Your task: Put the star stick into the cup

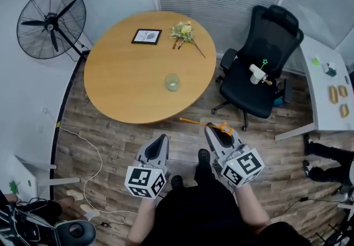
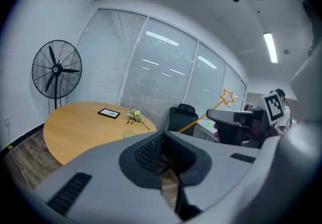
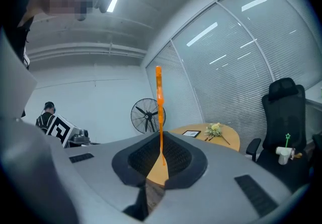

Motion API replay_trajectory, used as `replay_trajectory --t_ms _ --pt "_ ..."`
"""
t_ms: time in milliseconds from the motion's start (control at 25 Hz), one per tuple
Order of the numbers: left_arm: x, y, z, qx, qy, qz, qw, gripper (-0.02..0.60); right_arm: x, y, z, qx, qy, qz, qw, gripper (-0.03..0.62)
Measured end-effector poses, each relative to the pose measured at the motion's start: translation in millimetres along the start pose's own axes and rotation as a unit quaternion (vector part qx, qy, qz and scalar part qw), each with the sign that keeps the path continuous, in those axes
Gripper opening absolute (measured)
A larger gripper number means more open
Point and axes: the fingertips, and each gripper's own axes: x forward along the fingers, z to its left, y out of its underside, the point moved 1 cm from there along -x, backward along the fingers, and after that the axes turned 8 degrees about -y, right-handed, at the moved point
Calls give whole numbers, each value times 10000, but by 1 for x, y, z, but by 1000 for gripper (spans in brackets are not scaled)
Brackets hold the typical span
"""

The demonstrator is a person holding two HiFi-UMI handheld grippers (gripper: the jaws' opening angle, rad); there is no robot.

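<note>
The orange star stick (image 1: pixel 206 124) is clamped crosswise in my right gripper (image 1: pixel 213 131), its star end (image 1: pixel 225 127) to the right; the gripper is low, in front of the round table (image 1: pixel 127 79). In the right gripper view the stick (image 3: pixel 160 112) stands up from the shut jaws of the right gripper (image 3: pixel 161 143). The pale glass cup (image 1: pixel 172 82) stands on the table's near right part, well ahead of both grippers. My left gripper (image 1: pixel 160 143) is shut and empty (image 2: pixel 162 140). From the left gripper view I see the cup (image 2: pixel 129 134) and the stick's star (image 2: pixel 227 96).
A picture frame (image 1: pixel 146 36) and a flower bunch (image 1: pixel 183 32) lie at the table's far side. A black office chair (image 1: pixel 260 68) on the right holds a white cup with a green star stick (image 1: pixel 258 73). A fan (image 1: pixel 51 22) stands left; a white desk (image 1: pixel 326 95) far right.
</note>
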Motion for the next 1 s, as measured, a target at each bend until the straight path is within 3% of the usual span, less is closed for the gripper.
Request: replay_trajectory --t_ms 480,800,1000 --pt "81 -16 -35 -112 -583 -96 9982 0 23 -11 -97 75 -672 317 9972 26" --pt "100 -14 -45 -187 -875 -37 9960 0 37 -3 -132 214 -955 542 9937 26" --pt "103 -6 -29 -359 -1089 100 9934 0 53 4 -139 332 -1021 692 9918 26"
